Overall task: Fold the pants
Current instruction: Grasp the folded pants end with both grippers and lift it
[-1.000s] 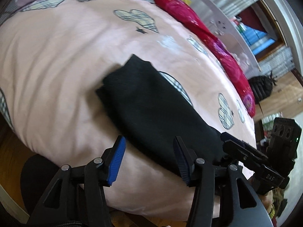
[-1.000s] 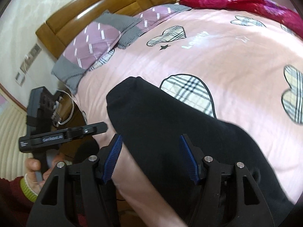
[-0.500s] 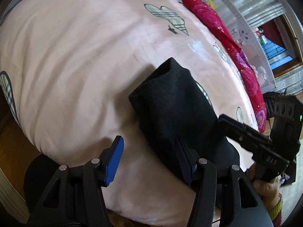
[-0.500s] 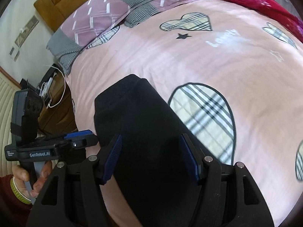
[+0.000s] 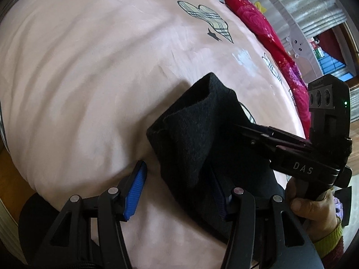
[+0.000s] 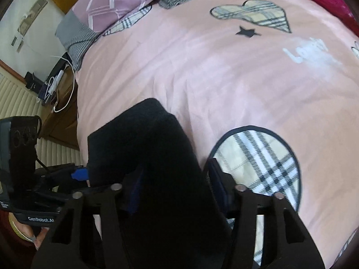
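Observation:
The black pants (image 5: 197,134) lie folded on the pink bedspread (image 5: 89,78). My left gripper (image 5: 179,190) is open, its fingers straddling the near end of the pants, which is bunched up between them. In the right wrist view the pants (image 6: 157,157) rise between the fingers of my right gripper (image 6: 175,188), which is also open around the cloth. The right gripper also shows in the left wrist view (image 5: 246,132), its tips against the pants. The left gripper shows at the left of the right wrist view (image 6: 78,174).
A red floral blanket (image 5: 258,22) lies along the far side of the bed. Purple and grey pillows (image 6: 125,4) sit at the headboard. A wooden nightstand (image 6: 58,103) with cables stands beside the bed. The bed's edge is close below my grippers.
Both grippers have moved in over the pants' near end. The cloth has lifted and bunched up between the fingers, and the folded end has slid closer.

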Demonstrator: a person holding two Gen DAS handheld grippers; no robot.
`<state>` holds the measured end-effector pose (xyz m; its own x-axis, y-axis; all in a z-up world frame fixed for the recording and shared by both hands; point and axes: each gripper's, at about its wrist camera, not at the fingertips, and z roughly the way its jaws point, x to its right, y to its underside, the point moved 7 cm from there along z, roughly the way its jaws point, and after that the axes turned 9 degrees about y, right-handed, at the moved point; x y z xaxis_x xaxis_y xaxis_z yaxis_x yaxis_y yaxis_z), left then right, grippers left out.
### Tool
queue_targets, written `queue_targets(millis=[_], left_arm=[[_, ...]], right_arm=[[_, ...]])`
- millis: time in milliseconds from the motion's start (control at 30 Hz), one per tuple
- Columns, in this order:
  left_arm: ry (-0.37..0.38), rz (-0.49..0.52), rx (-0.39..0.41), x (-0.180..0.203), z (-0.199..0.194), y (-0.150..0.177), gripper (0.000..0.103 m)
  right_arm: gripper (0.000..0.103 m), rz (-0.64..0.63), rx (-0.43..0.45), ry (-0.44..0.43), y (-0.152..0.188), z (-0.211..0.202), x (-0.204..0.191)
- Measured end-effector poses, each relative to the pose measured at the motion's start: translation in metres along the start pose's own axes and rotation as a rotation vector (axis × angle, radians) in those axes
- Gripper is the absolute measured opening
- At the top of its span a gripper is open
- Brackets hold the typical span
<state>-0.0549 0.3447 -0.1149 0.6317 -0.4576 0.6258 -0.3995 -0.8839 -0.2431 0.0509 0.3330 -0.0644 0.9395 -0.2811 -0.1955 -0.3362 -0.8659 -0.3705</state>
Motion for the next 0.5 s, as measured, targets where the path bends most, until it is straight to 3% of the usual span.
queue_targets(millis=[133,233,500], left_arm=[[-0.011,0.015,0.017,0.004,0.005,-0.004,0.027],[-0.005,0.035,0.026,0.014,0.001,-0.003,0.019],[0.029,0.152,0.092,0.069,-0.036,0.007,0.017]], right_arm=[[0.033,-0.008,0.002,-0.01,0.001,0.003,-0.003],[0.023,-0.006,0.019,-0.01,0.003,-0.005,-0.005],[0.019,0.019,0.127,-0.046,0.015,-0.06,-0.005]])
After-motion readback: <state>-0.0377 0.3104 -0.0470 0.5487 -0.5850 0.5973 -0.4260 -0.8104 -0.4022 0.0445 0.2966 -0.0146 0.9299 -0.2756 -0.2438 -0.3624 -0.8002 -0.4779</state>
